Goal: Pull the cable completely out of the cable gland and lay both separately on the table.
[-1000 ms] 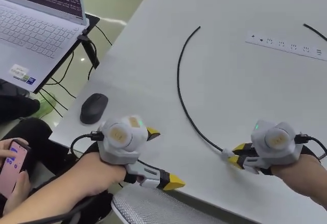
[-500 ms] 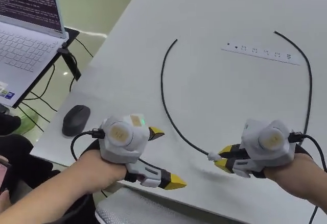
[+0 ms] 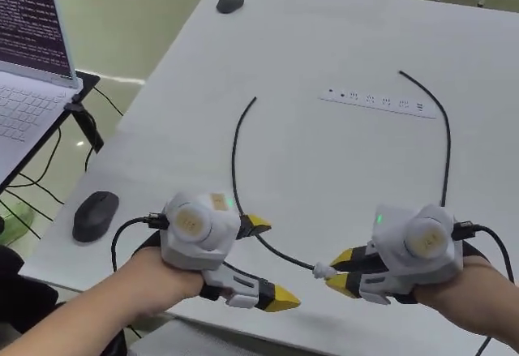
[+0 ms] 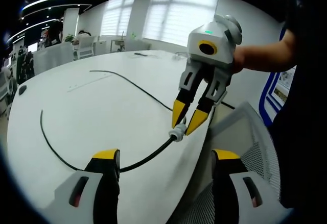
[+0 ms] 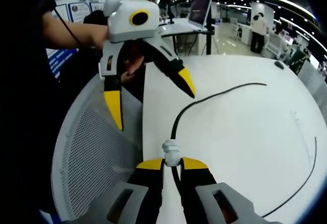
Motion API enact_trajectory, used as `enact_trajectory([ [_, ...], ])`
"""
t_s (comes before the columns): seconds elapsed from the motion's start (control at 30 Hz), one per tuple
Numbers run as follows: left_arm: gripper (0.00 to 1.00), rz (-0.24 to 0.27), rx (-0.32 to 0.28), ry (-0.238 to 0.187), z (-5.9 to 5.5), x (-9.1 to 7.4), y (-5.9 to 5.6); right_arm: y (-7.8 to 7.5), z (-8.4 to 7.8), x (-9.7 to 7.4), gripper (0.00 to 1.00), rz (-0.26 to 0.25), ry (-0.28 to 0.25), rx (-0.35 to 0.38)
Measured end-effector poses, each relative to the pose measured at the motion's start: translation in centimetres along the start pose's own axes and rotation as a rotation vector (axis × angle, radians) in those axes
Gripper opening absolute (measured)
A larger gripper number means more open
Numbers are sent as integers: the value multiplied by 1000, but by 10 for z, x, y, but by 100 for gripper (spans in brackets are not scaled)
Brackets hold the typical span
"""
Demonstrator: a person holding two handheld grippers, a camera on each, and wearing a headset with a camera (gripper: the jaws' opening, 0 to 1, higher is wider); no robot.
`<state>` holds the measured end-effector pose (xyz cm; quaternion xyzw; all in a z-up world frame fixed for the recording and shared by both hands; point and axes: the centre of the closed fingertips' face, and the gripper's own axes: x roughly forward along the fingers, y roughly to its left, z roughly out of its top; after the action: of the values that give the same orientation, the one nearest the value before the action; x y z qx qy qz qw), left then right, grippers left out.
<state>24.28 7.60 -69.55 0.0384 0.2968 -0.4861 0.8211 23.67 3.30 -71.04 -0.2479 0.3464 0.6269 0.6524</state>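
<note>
A long black cable (image 3: 234,169) curves across the white table (image 3: 308,40) and ends in a small white cable gland (image 3: 323,271) near the front edge. My right gripper (image 3: 338,271) is shut on the gland, which sticks out past its yellow tips. In the right gripper view the gland (image 5: 171,152) sits between the closed jaws of my right gripper (image 5: 172,164), and the cable (image 5: 214,97) runs away from it. My left gripper (image 3: 272,261) stands open just left of the gland, its upper tip beside the cable, holding nothing. The left gripper view shows the gland (image 4: 177,132) ahead of my left gripper (image 4: 165,155).
A white power strip (image 3: 377,100) lies mid-table, and its black cord (image 3: 446,145) loops toward the right gripper. One dark mouse (image 3: 95,214) sits at the near left corner, another mouse (image 3: 230,2) at the far end. An open laptop (image 3: 24,56) stands off the table's left side.
The head camera has tilted up, bringing more of the far table into view. The two grippers have come closer together; the right one still holds the gland.
</note>
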Motion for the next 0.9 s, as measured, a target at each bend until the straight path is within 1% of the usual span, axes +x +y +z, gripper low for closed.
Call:
enact_trajectory([
  [0.1,69,-23,6,2,1,6,-5,4,3,-4,6,2,2,-35],
  [0.13,68,-23,6,1,2,7,-5,5,4,-5,6,5,0,-45],
  [0.23,64,-37,0,-9,3,12,-8,11,7,-9,6,9,0,-78],
  [0.4,59,-62,-16,-36,8,16,-12,15,7,-12,6,11,6,-121],
  [0.53,53,-92,-15,-20,6,21,-17,15,7,-12,6,9,7,-146],
  [0.73,48,-108,-3,-21,8,25,-19,16,6,-12,6,17,7,-158],
  [0.87,39,-135,11,-15,9,28,-24,15,7,-11,6,21,2,-162],
  [0.9,38,-139,12,-11,8,29,-25,15,7,-11,6,23,1,-165],
])
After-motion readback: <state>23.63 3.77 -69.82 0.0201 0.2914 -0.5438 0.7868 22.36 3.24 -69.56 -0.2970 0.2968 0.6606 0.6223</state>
